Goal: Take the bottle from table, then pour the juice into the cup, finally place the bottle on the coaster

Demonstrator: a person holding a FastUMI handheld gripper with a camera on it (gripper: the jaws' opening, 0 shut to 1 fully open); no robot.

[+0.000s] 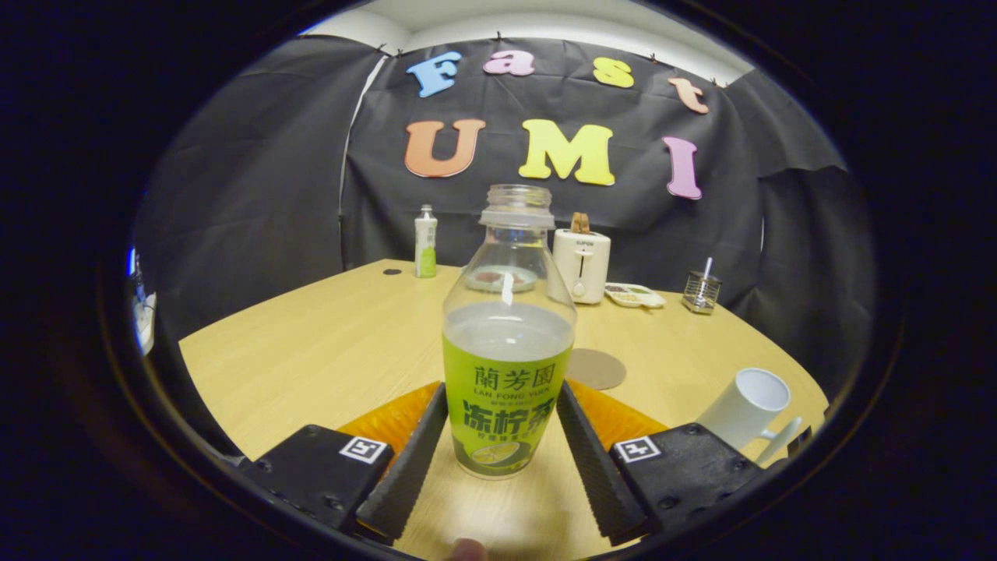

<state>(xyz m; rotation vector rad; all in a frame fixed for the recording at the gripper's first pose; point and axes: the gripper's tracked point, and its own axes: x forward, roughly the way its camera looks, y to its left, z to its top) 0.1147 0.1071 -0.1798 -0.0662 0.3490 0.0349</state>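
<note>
The uncapped bottle (508, 343) is stood upright on the worktop (327, 351) between the tongs (501, 450) — both fingers seemingly pressed to its label, for lifting toward the cup (749, 407) at near right.

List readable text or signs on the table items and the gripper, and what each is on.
Bottle, between the fingers of the gripper: large print on its green label, not transcribed here.
Toaster: a small mark on the front, too small to read.
Far bottle: print too small to read.
Gripper: a square black-and-white marker on each finger block, no words.
The fingers flank the bottle; whether they touch it is unclear.
</note>
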